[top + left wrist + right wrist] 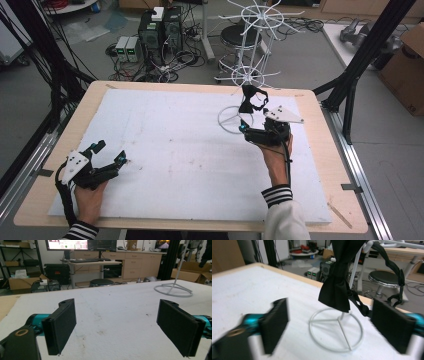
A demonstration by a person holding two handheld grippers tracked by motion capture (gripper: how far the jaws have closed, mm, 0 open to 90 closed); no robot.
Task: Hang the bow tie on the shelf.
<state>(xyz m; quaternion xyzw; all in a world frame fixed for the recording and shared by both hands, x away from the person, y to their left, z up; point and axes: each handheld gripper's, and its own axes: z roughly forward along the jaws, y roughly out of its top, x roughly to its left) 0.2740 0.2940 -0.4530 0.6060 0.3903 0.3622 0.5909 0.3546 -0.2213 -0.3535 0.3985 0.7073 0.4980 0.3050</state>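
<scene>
The black bow tie (251,98) hangs on the white wire rack (250,35), low on its pole and above the round base ring (235,120). Its strap (390,263) loops out to one side and drops toward the base.

The right gripper (242,125) sits just in front of the rack, at the near edge of the base ring. Its jaws stand wide apart with nothing between the pads. In the right gripper view the bow tie (337,287) hangs ahead of the gap and above it, clear of both pads; the strap end comes close to the right-hand pad (390,326), and contact there cannot be told. The left-hand pad is blurred.

The left gripper (110,152) rests well away from the rack, at the near left part of the white mat (175,150) that covers the wooden table (310,100). Its jaws are also spread wide, with bare mat between them. In the left gripper view the base ring (173,290) lies far off toward the right.

Around the rack: the mat between the two grippers carries only faint brown marks. Beyond the rack, off the table, stand a black stool (235,35) and computer cases (160,30) with loose cables. A black frame post (360,65) rises right of the rack, past the table's corner. Nothing stands between the right gripper and the bow tie.
</scene>
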